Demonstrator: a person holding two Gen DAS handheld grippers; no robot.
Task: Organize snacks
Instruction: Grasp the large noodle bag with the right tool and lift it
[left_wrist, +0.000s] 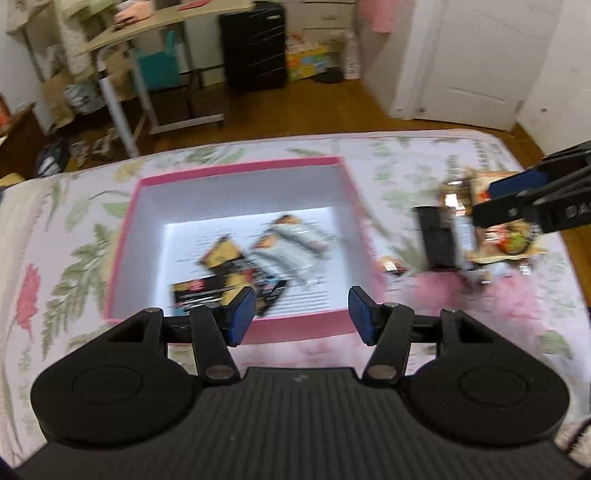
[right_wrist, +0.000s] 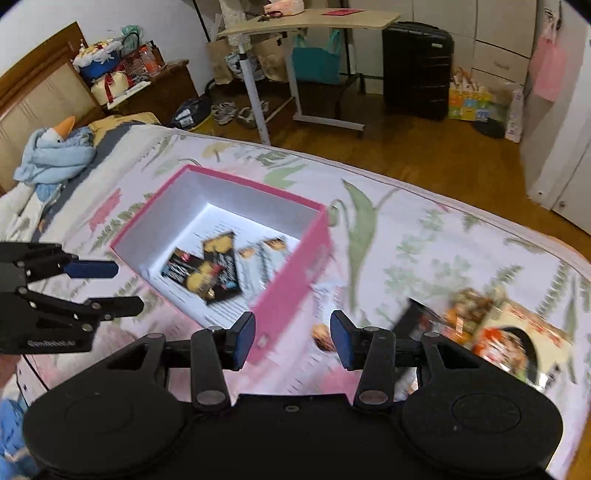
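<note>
An open rectangular cardboard box with pink outer walls and a white interior (left_wrist: 236, 206) sits on a bed covered by a white floral sheet with pink and green leaf prints (left_wrist: 74, 229). Inside the box, on its floor, lie several snack packets: dark wrappers printed with golden biscuits (right_wrist: 207, 273) and silver-grey foil bars (left_wrist: 291, 243) just beside them, some overlapping.

Left tongs (left_wrist: 301, 314): wide open, blue pads apart, nothing held. They hover above the near wall of the box. In the right wrist view the left tongs (right_wrist: 110, 288) appear at the left edge, beside the box — pads likewise apart.

Right tongs (right_wrist: 291, 339): wide open, nothing between the blue pads. They hang over the sheet just beside the pink side wall of the box. A small round brown-wrapped snack (right_wrist: 323, 338) lies on the sheet between the pads' line of sight.

A loose pile of remaining snacks (left_wrist: 491, 229) rests on the sheet, apart from the box on its right side — it includes a dark rectangular packet (left_wrist: 439, 240) and a cream packet with a red-and-orange picture (right_wrist: 517, 343). Motion blur hides the labels.

In the left wrist view the right tongs (left_wrist: 495, 203) reach in from the right edge, over this pile.
</note>
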